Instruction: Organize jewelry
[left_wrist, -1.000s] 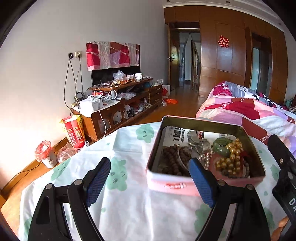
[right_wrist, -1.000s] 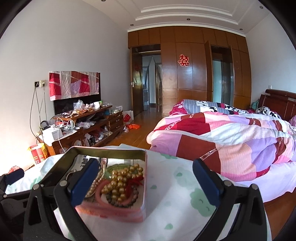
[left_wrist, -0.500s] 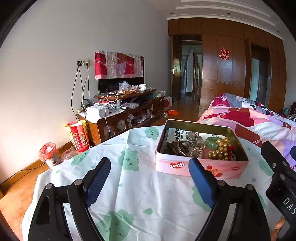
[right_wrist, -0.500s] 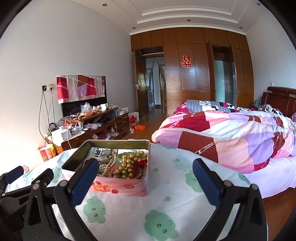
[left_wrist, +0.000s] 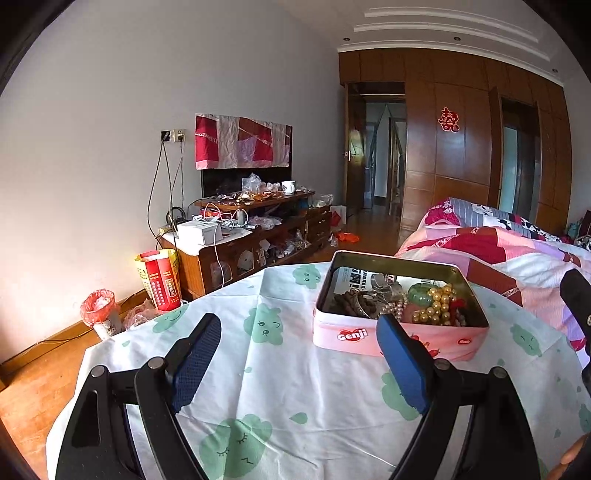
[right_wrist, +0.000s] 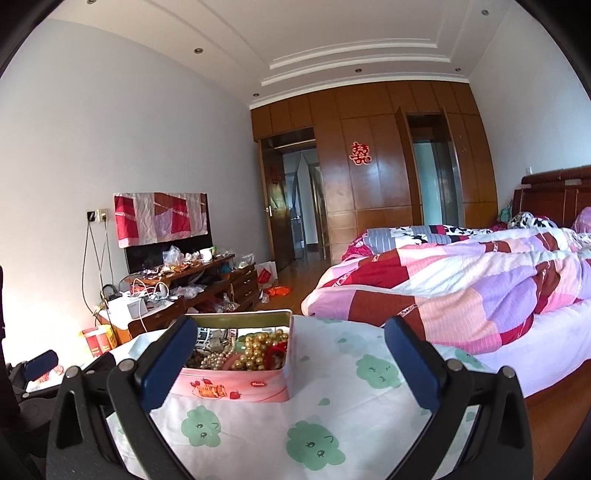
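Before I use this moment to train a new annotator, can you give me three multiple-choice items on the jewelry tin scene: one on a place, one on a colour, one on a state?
1. Where does the open pink metal tin stand?
A. on the white tablecloth with green cloud faces
B. on the patchwork bed quilt
C. on the wooden floor

2. What colour is the big-beaded bracelet in the tin?
A. blue
B. gold
C. black

3. How do the left gripper and right gripper stand?
A. both shut on beads
B. left open, right shut
C. both open, holding nothing

Answers:
1 A: the tin's base rests on the cloth in both views.
2 B: shiny gold beads show beside the green stone.
3 C: each pair of blue pads is spread wide with only the cloth and tin between.
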